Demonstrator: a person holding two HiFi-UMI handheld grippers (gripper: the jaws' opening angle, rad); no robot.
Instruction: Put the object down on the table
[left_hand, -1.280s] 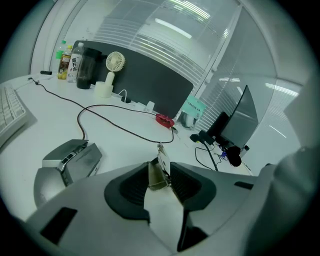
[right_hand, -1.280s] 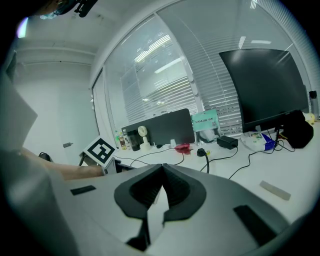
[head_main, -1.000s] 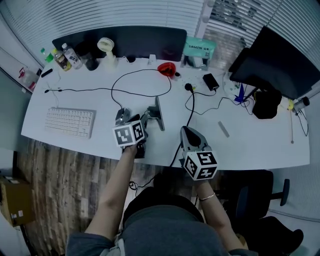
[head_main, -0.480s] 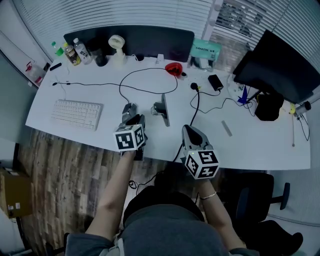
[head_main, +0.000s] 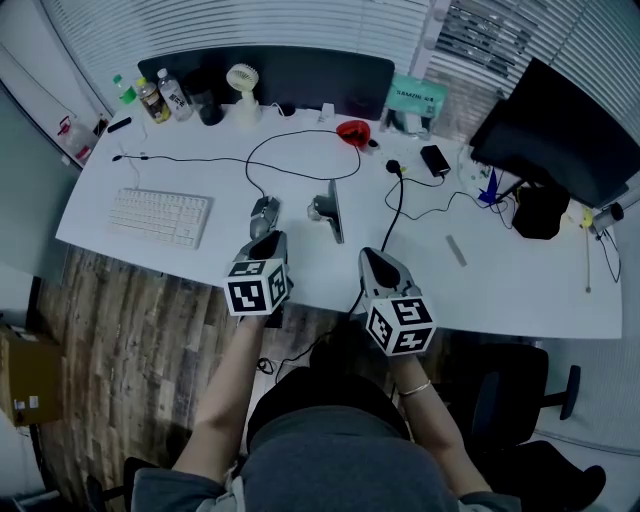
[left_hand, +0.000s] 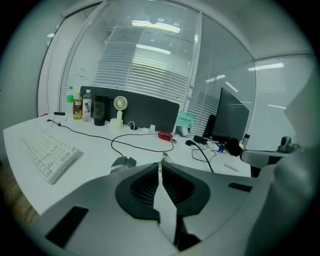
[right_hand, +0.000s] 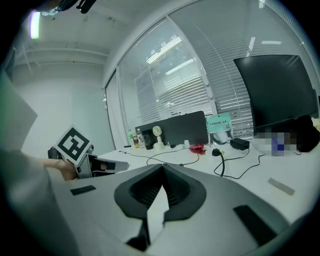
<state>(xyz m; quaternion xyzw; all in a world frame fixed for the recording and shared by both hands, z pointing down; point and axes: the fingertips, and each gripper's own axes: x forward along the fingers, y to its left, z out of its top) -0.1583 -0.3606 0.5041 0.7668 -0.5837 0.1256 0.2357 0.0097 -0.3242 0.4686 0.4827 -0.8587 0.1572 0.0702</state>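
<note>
A grey computer mouse (head_main: 263, 212) (left_hand: 122, 161) lies on the white table (head_main: 520, 290) beside a small dark stand (head_main: 328, 208). My left gripper (head_main: 271, 240) (left_hand: 161, 165) hovers at the table's front edge, a short way back from the mouse and apart from it. Its jaws are closing, nearly meeting, with nothing between them. My right gripper (head_main: 370, 256) (right_hand: 162, 166) hangs to the right of it over the front edge, shut and empty. The left gripper's marker cube (right_hand: 74, 144) shows in the right gripper view.
A white keyboard (head_main: 160, 216) lies to the left. A black cable (head_main: 300, 160) loops behind the mouse. A red object (head_main: 353, 131), a fan (head_main: 241, 80), bottles (head_main: 160, 97) and a teal box (head_main: 418, 96) line the back. A black monitor (head_main: 560, 130) stands right.
The left gripper has drawn back from the mouse and stand toward the table's front edge, and its jaws have come together. The right gripper has barely moved.
</note>
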